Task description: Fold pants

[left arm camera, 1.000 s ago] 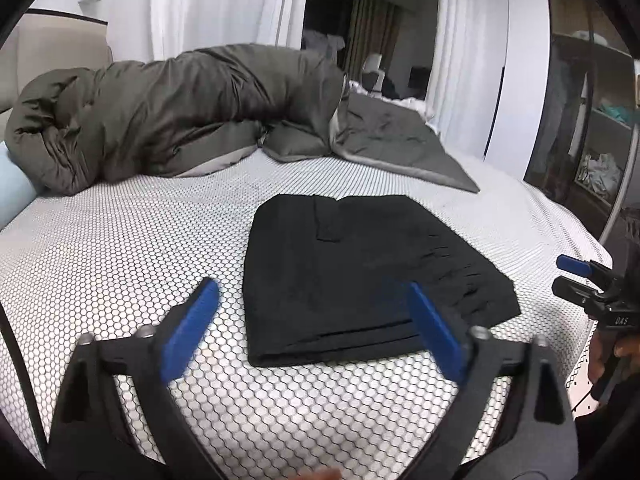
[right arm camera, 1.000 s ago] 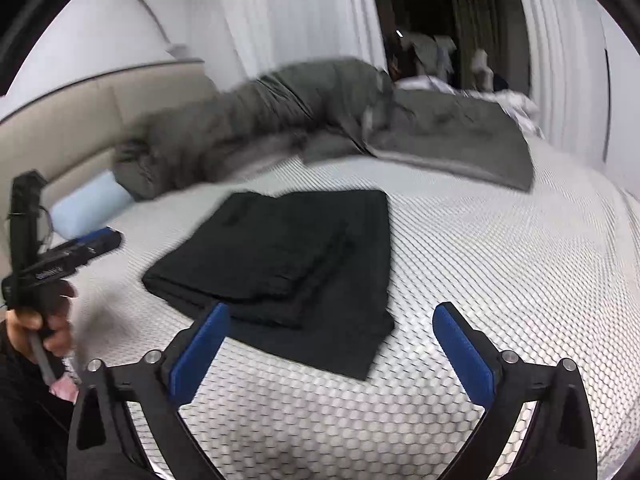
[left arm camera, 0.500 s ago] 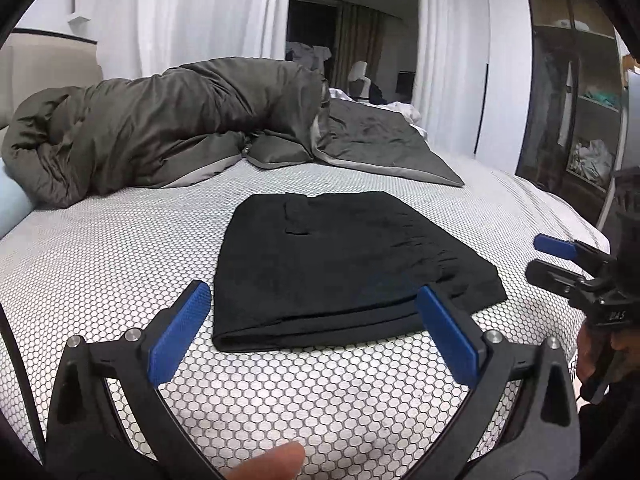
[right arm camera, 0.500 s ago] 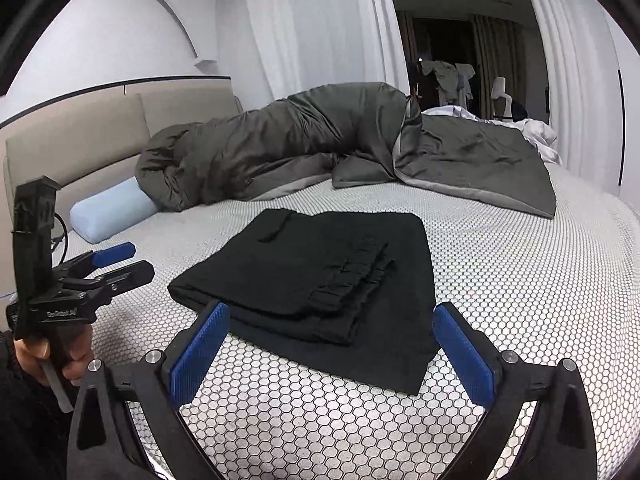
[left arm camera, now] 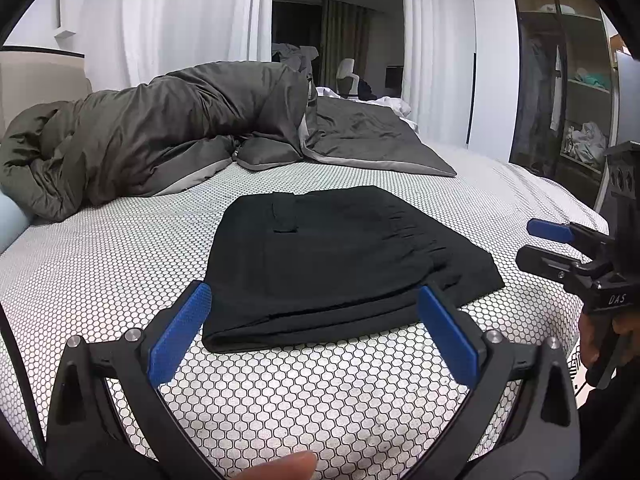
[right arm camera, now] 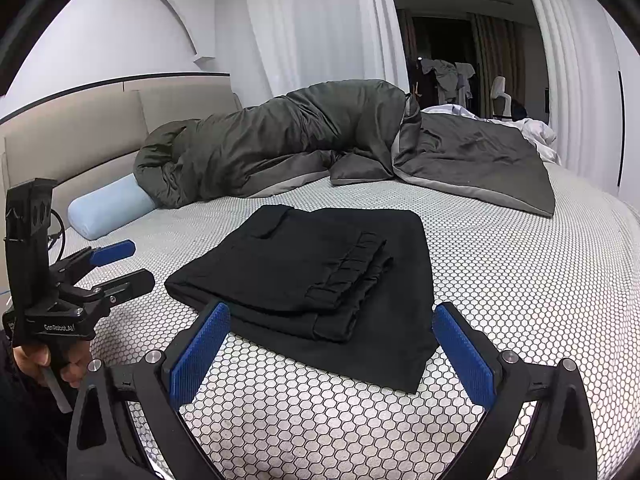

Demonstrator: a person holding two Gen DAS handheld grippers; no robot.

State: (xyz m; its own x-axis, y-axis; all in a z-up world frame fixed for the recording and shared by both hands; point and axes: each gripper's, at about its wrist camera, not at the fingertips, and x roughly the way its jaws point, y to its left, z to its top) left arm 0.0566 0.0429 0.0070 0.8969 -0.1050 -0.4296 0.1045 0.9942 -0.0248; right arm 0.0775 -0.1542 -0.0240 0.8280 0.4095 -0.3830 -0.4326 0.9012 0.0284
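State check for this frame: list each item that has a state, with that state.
black pants: folded, lying flat on the bed
left gripper: open, empty, off the pants
right gripper: open, empty, off the pants
grey duvet: bunched up

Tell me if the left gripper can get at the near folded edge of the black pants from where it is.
Probably yes. The left gripper is open and empty, the pants' near edge lies just ahead between its fingers, and only bare bedsheet lies between.

both cams low, facing bed point(left arm camera: 120, 248)
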